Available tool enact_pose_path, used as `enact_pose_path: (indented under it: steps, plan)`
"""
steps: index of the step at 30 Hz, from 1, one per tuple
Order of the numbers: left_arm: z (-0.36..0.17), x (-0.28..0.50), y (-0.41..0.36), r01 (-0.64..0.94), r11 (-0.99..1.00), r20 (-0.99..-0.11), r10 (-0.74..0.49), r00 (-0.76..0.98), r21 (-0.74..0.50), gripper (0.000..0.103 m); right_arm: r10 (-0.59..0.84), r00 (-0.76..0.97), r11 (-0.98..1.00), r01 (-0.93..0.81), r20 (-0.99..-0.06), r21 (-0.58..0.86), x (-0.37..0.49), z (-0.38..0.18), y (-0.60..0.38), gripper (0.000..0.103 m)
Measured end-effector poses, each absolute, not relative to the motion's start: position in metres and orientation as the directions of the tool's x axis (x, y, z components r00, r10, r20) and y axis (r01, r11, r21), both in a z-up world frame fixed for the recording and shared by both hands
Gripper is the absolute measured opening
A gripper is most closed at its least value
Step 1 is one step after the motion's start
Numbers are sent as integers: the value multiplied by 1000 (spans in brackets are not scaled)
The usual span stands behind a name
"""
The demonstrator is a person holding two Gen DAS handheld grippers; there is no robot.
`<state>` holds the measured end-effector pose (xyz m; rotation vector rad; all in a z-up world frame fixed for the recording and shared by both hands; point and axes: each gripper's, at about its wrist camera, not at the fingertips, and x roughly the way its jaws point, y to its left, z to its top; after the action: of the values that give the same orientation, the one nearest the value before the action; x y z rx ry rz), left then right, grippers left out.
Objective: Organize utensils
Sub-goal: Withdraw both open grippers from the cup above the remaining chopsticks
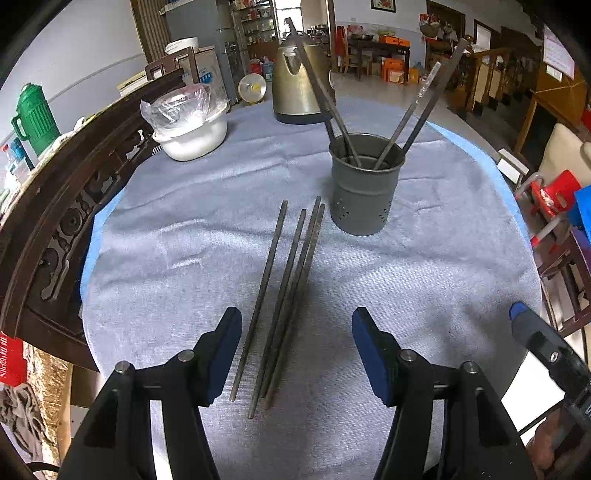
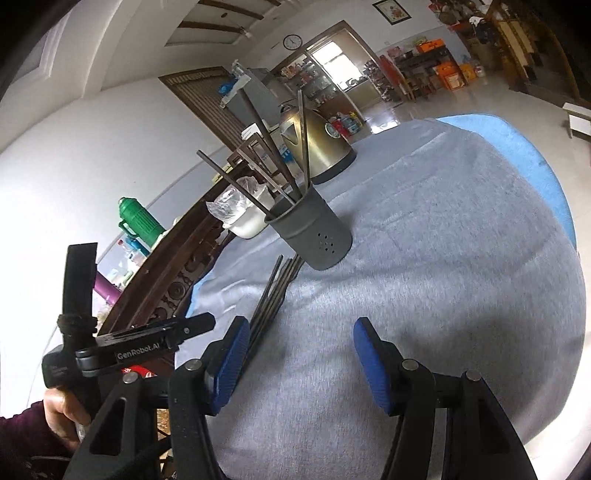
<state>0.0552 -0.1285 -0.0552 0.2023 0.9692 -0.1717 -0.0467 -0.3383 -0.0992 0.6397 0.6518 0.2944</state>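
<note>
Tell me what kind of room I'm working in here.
Likely a home dining or living room, perhaps joined to a small shop. A cloth-covered table holds a kettle and chopstick holder, carved wooden furniture stands beside it, and stocked shelves line the back.

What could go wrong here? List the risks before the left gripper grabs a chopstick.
The four dark metal chopsticks lie close together on the grey cloth, two nearly touching, so the open left gripper may pinch several. The grey perforated metal holder already has four sticks leaning outward; inserting another could knock them or tip it.
</note>
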Motion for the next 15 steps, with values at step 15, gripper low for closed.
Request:
enact_pose_path:
  steps: [15]
  plan:
    - [-35,34,-93,90,990,-810,34,586,107,63,563,707,720,-166,-428,673,-9,-80,-327,63]
